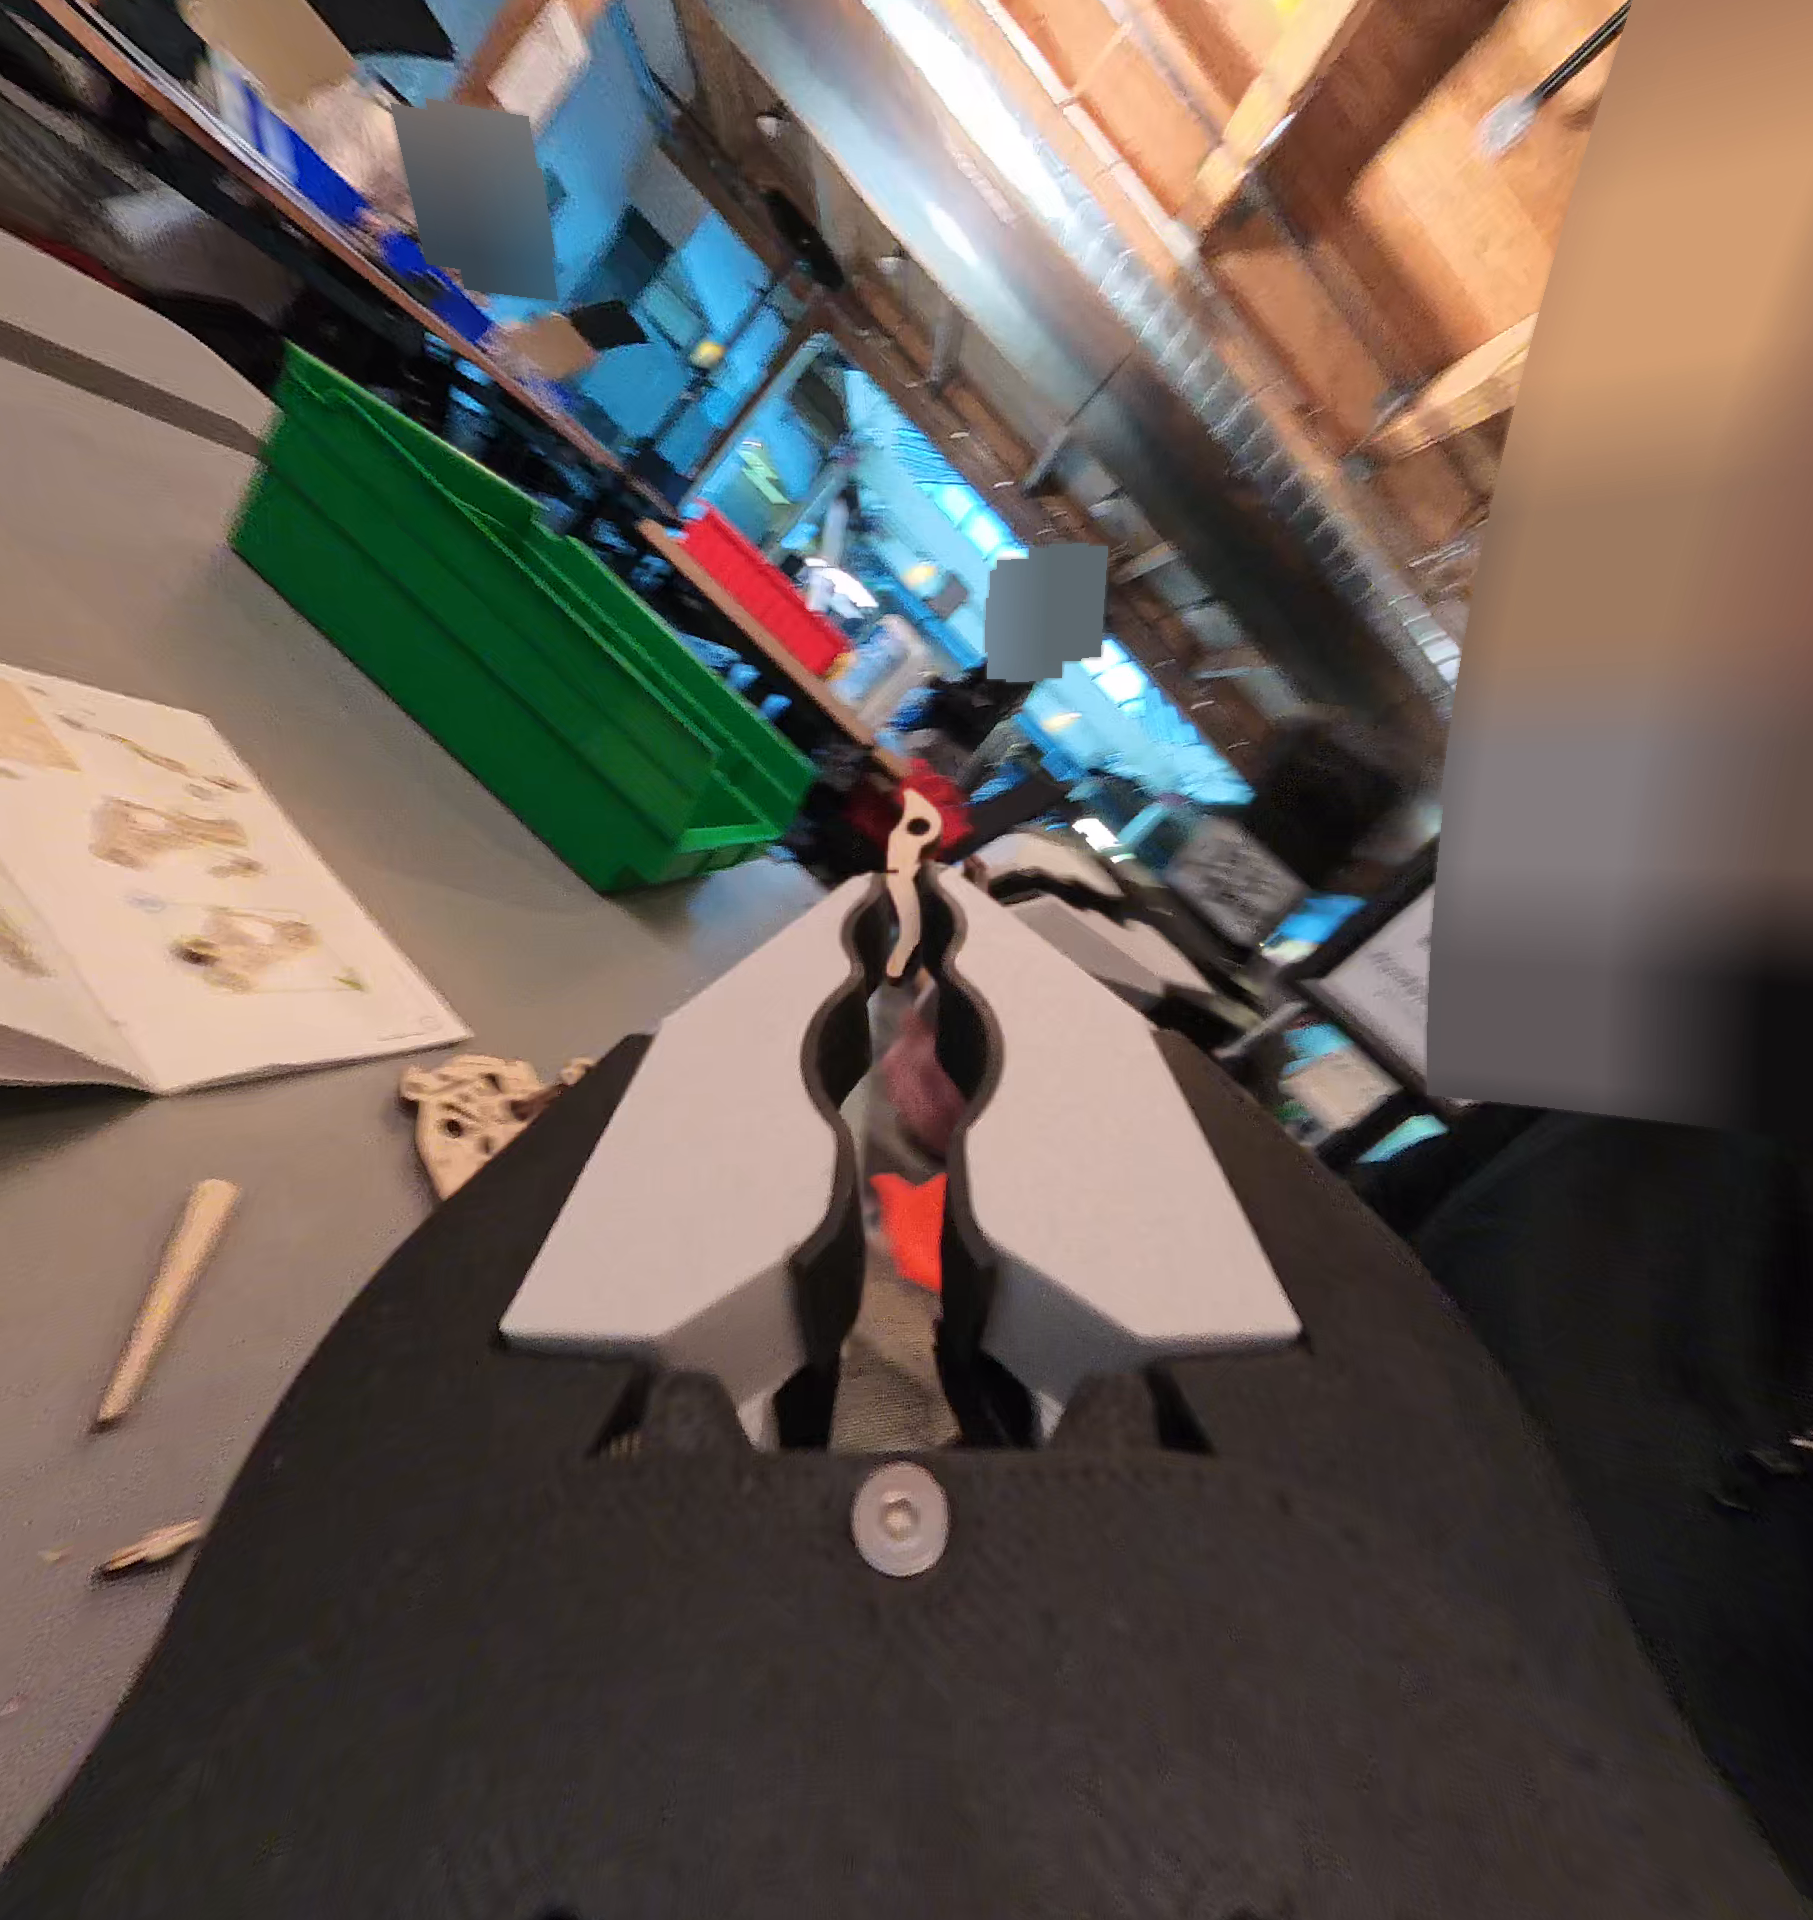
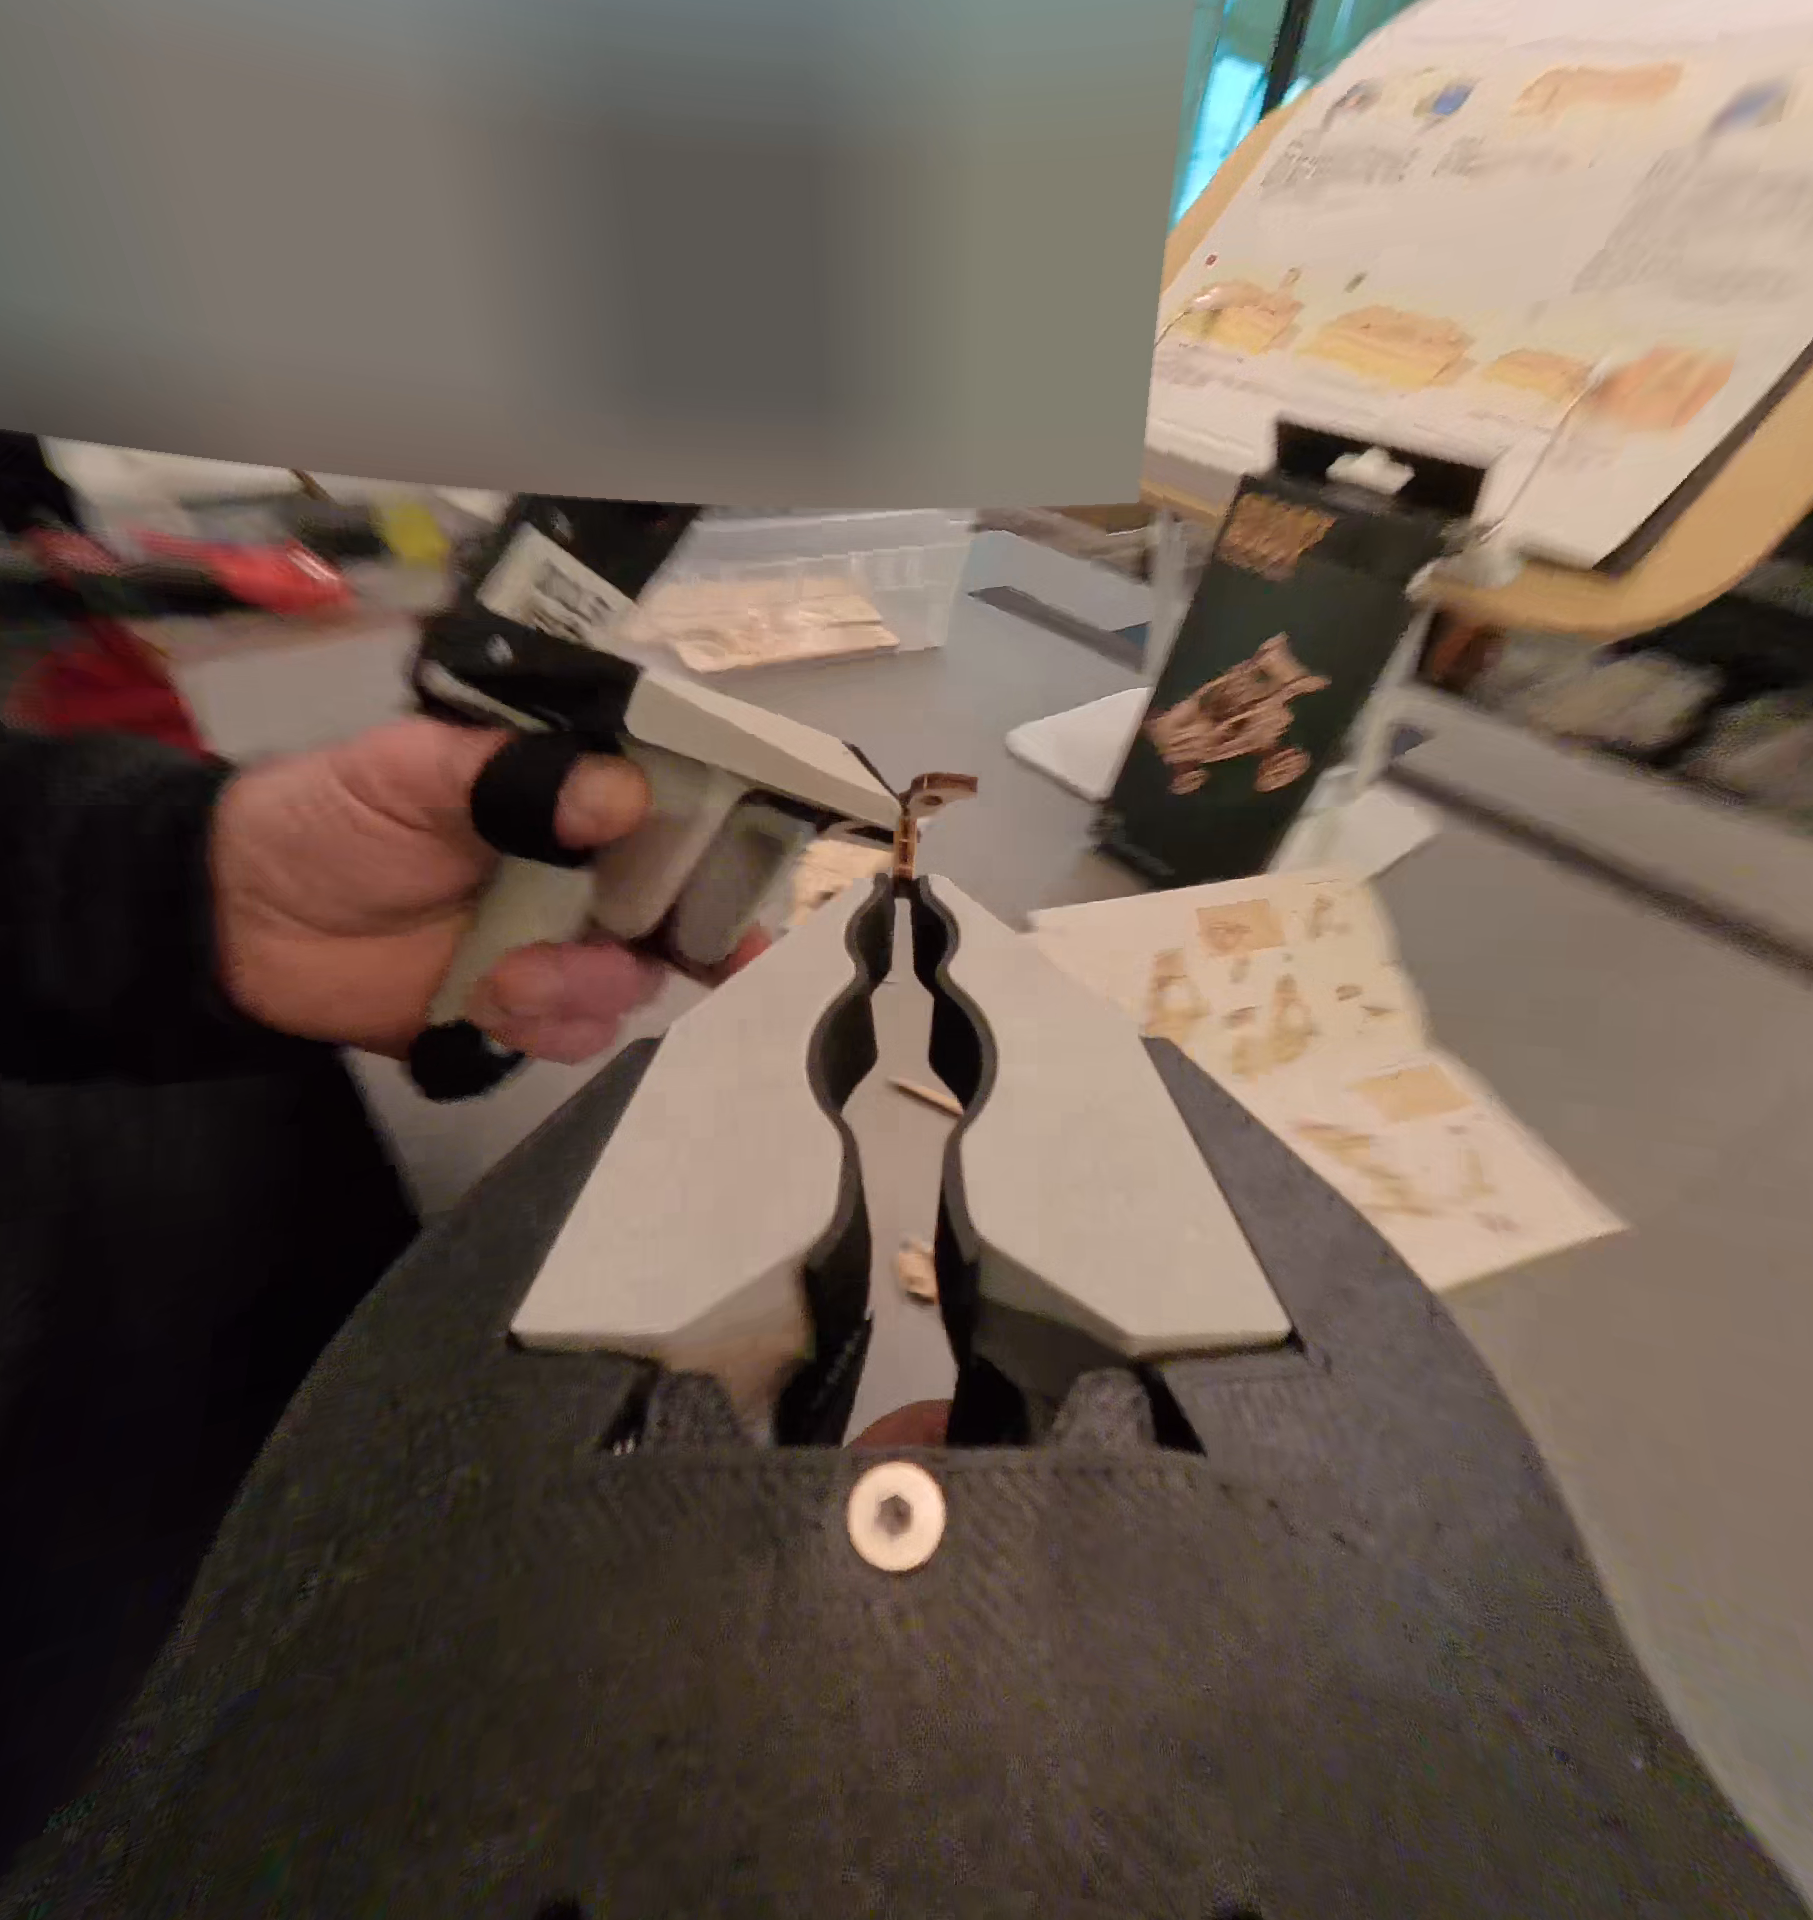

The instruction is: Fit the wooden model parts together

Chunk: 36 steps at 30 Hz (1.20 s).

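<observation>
While our left gripper point(image 1: 907, 883) pinches a small pale wooden piece point(image 1: 910, 844) and our right gripper point(image 2: 904, 881) nips a thin wooden part point(image 2: 907, 844) just beside it in mid-air, we judge the fitting underway, with loose pieces point(image 1: 471, 1107) left on the table point(image 1: 466, 935).

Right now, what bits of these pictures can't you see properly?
- Left wrist view: the wooden cutout on the table is half hidden behind the black gripper body.
- Left wrist view: the booklet is cut off by the left edge and blurred.
- Right wrist view: where the right gripper meets the small wooden piece is too small to judge.
</observation>
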Tool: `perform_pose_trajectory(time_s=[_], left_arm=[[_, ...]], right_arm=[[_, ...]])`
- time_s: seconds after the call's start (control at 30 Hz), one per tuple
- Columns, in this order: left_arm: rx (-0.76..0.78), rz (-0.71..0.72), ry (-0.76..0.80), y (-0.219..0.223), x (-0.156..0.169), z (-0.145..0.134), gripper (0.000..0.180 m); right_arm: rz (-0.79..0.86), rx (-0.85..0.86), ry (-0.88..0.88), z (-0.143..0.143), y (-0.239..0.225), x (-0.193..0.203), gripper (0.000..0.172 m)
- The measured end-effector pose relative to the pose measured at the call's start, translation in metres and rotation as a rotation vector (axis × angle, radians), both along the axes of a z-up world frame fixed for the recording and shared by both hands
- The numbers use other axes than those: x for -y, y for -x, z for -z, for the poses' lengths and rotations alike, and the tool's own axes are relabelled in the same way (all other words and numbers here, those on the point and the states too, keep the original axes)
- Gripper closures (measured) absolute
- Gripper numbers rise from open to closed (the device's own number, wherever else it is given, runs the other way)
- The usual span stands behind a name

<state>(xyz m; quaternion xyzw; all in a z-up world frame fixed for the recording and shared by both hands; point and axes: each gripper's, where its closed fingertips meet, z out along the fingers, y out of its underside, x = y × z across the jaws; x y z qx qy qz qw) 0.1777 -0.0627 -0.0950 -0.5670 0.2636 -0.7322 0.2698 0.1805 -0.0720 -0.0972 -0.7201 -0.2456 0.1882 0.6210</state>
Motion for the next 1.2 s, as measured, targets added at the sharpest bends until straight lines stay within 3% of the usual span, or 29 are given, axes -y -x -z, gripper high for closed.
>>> perform_pose_trajectory(time_s=[0.1, 0.27, 0.97, 1.2], left_arm=[[0.060, 0.029, 0.046, 0.003, -0.001, -0.005, 0.177], [0.094, 0.067, 0.046, 0.004, 0.002, -0.006, 0.177], [0.154, 0.178, 0.073, 0.003, 0.011, -0.012, 0.177], [0.233, 0.202, 0.005, 0.009, 0.017, -0.023, 0.177]], right_arm=[[-0.074, -0.308, 0.157, -0.005, -0.004, -0.004, 0.171], [-0.215, -0.579, 0.296, -0.010, 0.002, -0.004, 0.171], [-0.381, -0.818, 0.376, -0.015, 0.008, 0.000, 0.171], [-0.452, -0.937, 0.400, -0.026, 0.014, 0.006, 0.171]])
